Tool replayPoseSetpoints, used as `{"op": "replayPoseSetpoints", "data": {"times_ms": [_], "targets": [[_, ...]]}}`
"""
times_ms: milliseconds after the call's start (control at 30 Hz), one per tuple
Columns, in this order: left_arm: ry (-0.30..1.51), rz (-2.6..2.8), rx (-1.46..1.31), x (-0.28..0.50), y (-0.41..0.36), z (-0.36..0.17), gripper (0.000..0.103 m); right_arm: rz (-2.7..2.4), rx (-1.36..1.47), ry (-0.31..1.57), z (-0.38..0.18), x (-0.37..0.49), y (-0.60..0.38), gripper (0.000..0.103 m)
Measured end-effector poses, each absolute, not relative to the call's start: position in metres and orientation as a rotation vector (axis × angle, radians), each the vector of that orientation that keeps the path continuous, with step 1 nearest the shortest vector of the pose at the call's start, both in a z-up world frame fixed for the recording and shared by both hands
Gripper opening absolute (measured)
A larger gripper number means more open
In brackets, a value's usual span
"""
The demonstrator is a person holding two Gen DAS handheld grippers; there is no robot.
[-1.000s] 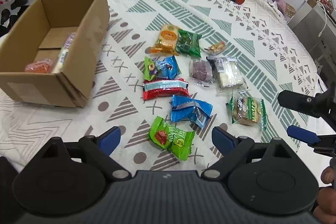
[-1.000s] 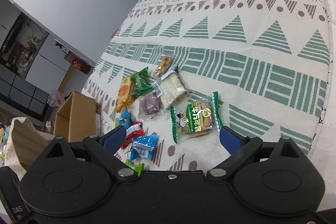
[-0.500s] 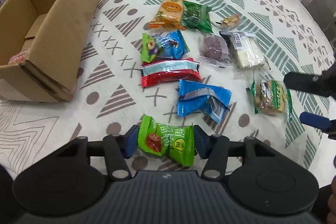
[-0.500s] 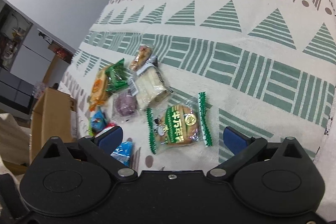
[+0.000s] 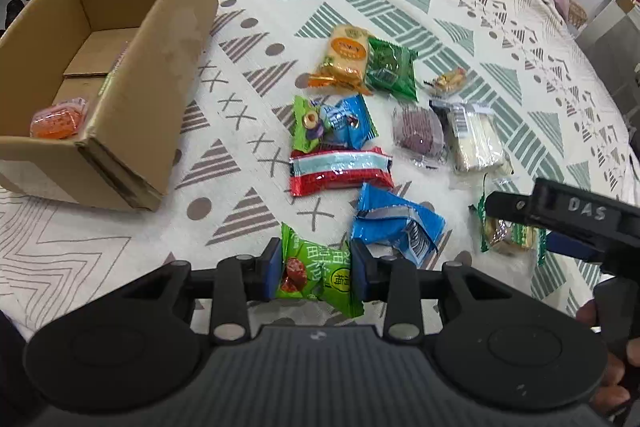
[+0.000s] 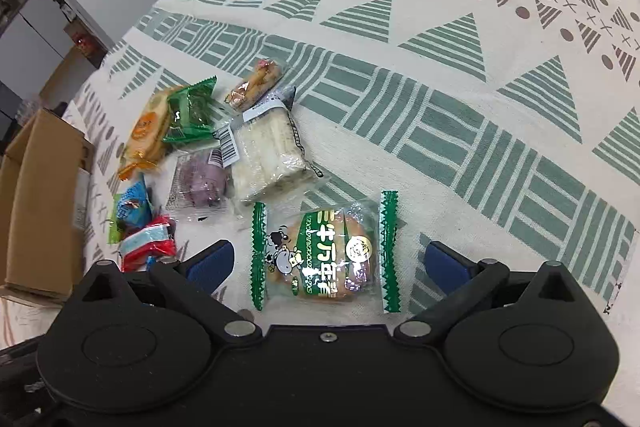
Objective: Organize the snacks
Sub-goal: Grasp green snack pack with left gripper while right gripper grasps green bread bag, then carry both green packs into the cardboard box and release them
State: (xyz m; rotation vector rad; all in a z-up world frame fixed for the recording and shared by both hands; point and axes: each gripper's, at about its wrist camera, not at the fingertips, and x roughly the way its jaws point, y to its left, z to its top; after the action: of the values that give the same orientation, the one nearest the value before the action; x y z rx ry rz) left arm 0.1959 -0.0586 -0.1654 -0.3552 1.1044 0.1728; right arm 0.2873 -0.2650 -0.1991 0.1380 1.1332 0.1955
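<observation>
The left tool (image 5: 316, 269) pinches the green snack (image 5: 316, 273) by its slippery wrapper, which may slip, while the right tool (image 6: 326, 261) gapes empty around the cake packet (image 6: 324, 255).

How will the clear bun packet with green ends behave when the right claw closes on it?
The bun packet probably squashes easily; its round bun looks soft. The glossy film may slip. It seems light, lying flat between the open right claw.

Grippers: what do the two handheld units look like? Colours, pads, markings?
Both look the same build: matte black bodies with round disc housings, ribbed centre panel, silver pivot screws, and black linkage arms ending in blue-padded fingers. The left gripper shows this close up. The right gripper matches; seen from the left wrist view, its side carries the raised letters DAS. No cables or sleeves visible.
</observation>
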Motion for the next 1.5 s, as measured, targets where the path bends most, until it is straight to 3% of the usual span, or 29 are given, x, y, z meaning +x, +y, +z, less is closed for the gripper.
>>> {"op": "replayPoseSetpoints", "data": {"times_ms": [67, 233, 333, 1500], "targets": [[1.096, 0.173, -0.364, 0.195, -0.055, -0.163, 0.035, 0.206, 0.081, 1.133, -0.2, 0.287, -0.257, 0.101], [1.07, 0.18, -0.366, 0.192, -0.05, -0.153, 0.035, 0.233, 0.034, 1.135, -0.199, 0.282, -0.25, 0.063], [1.051, 0.182, -0.359, 0.189, -0.047, -0.143, 0.035, 0.242, 0.087, 1.122, -0.194, 0.28, -0.257, 0.053], [0.848, 0.321, -0.391, 0.154, 0.022, -0.059, 0.035, 0.634, 0.169, 0.744, -0.12, 0.244, -0.201, 0.052]]}}
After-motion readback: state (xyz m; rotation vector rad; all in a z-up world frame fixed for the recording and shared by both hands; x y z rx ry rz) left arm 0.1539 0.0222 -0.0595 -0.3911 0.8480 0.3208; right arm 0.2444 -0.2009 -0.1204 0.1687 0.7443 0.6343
